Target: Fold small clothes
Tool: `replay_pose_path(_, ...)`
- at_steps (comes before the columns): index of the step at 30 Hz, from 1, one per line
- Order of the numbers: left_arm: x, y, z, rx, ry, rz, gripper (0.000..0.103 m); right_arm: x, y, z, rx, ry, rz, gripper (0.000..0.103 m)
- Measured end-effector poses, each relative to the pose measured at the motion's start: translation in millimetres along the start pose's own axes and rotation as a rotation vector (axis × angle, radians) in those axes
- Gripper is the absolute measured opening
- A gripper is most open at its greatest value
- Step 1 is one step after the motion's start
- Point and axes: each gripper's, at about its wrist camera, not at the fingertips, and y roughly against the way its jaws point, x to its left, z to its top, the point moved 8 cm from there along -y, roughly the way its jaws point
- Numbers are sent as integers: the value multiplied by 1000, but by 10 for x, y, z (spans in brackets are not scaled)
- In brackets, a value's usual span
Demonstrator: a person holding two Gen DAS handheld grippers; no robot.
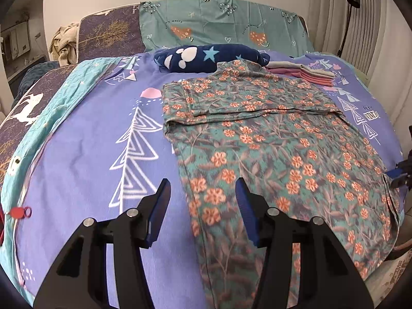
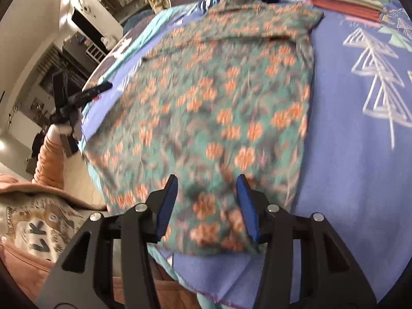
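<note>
Bedspread (image 1: 85,139) bears floral garment (image 1: 270,149); jaws apart.

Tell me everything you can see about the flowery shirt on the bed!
The flowery shirt is soft-looking thin cloth, teal-green with orange blossoms and greyish leaves. It lies flat on the purple bedsheet with white trees. Its far part is already folded over itself, leaving a straight edge across. The near hem hangs toward the bed's edge. Its far end touches a dark blue starry cushion. The left gripper and right gripper are open at its near edge; whether they touch the shirt I cannot tell.
</note>
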Motion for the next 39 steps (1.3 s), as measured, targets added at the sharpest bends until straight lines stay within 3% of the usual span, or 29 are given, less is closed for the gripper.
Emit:
replay_pose_path(2,40,78,-60,-2,7,15,53,19,-3,-23,-8,22,-17,31)
replay_pose_path(3,68,124,-87,-5,9,27,53,47,1,-30,-15,36,-24,11)
replay_pose_path(4,107,183,-113,-10,14,41,53,84,43,-4,-41,45,-14,8)
replay_pose_path(6,178,295,-142,-24,24,58,53,92,190,115,-133,43,-5,7)
replay_pose_path(8,266,429,-164,-46,40,67,53,-90,405,327,-257,-38,-23,7)
replay_pose_path(10,301,529,-177,-64,45,53,54,-444,511,491,-325,-168,-83,7)
replay_pose_path(13,264,680,-232,-78,21,15,57,-684,420,539,-330,-269,-102,7)
replay_pose_path(17,70,819,-370,-66,-67,-49,63,-694,233,555,-310,-288,-95,7)
replay_pose_path(23,-476,747,-655,23,-298,-134,63,-763,175,594,-300,-320,-92,9)
replay_pose_path(26,-728,595,-859,74,-486,-97,63,-776,201,573,-303,-324,-97,11)
replay_pose_path(29,-857,411,-937,82,-650,-10,62,-803,201,565,-306,-340,-98,13)
replay_pose_path(30,-871,372,-865,55,-676,21,60,-809,201,562,-307,-346,-98,13)
replay_pose_path(32,-902,357,-702,12,-650,14,35,-822,196,555,-310,-358,-97,13)
replay_pose_path(33,-916,384,-579,-22,-615,-14,29,-824,195,553,-312,-359,-98,13)
replay_pose_path(35,-933,460,-376,-84,-559,-60,7,-824,214,550,-320,-359,-102,13)
replay_pose_path(39,-803,645,29,-200,-371,-120,4,-799,298,564,-350,-352,-107,11)
